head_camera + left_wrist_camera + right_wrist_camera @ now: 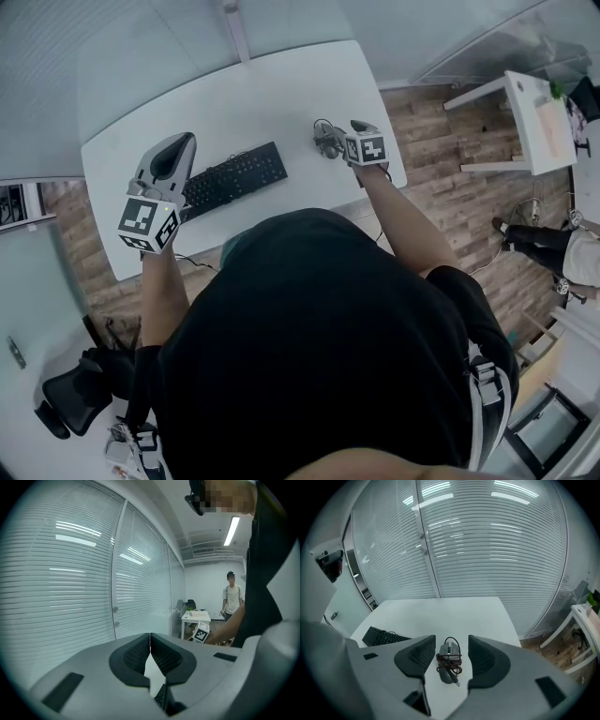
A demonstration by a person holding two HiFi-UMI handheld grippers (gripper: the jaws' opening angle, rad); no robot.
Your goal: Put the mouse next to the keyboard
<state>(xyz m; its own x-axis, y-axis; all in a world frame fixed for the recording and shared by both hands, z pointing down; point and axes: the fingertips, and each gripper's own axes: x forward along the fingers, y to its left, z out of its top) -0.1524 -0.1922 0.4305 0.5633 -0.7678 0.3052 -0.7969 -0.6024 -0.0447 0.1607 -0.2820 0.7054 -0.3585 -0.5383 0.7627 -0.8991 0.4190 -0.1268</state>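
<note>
My right gripper [451,638] hangs above the table [281,89] with its jaws released. The mouse [446,663] shows in the gap between them, but neither pad presses on it and it lies flat on the tabletop. I point steeply down so that the gap frames it squarely. My left gripper [150,641] is clenched on nothing, its pads meeting at the tips, and I hold it over the near end of the keyboard [234,178], out of the way. From my head, the mouse sits at about 3 o'clock from the keyboard, near the table's right edge, with a bare stretch of table between the two. That fits a mouse just set down as well as one I am about to grip. It is a dark grey, angular mouse, and its reddish-black cable is wound around its middle in a loose bundle, with a loop arching past its far end.
</note>
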